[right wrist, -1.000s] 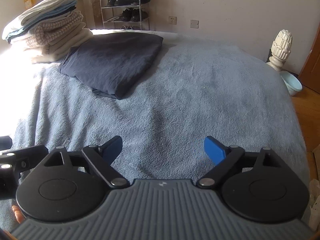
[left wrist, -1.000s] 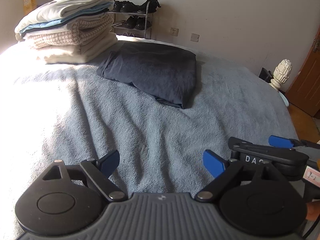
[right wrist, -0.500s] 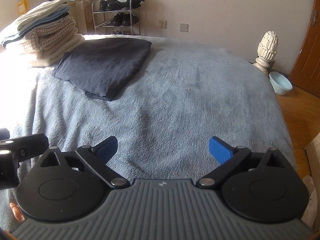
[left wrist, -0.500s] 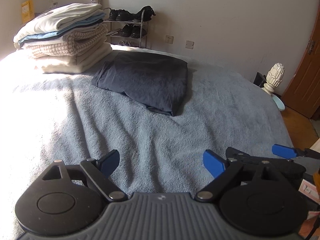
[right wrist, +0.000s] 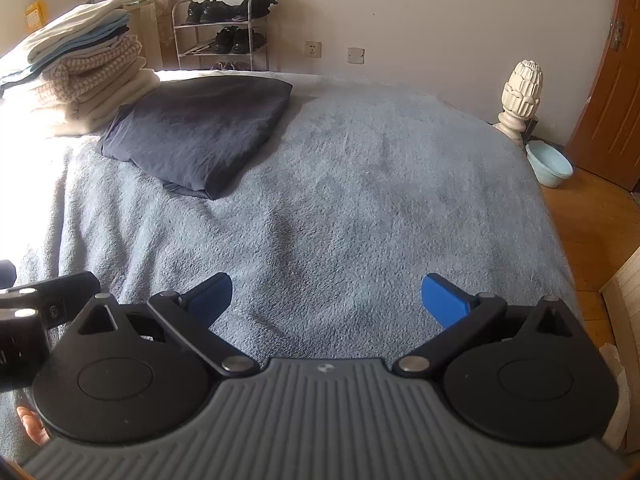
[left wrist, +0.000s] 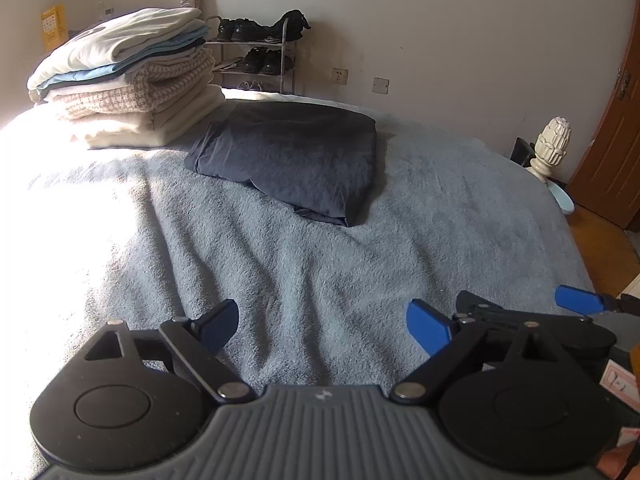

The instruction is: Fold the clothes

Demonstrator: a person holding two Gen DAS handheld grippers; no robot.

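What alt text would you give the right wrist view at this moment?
The right tongs stand wide open and empty over a grey-blue blanket on a bed. Farther back on the left lies a folded dark navy garment, next to a stack of folded light clothes. A shoe rack stands against the far wall.

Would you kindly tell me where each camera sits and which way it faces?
Left wrist: on the left gripper, angled down across the blanket towards the folded dark garment; the right gripper's fingers show at its right edge.
Right wrist: on the right gripper, jaws open and empty, facing likewise; fingertips of a hand show bottom left.
Shared: the garment, the stack of clothes, the shoe rack.
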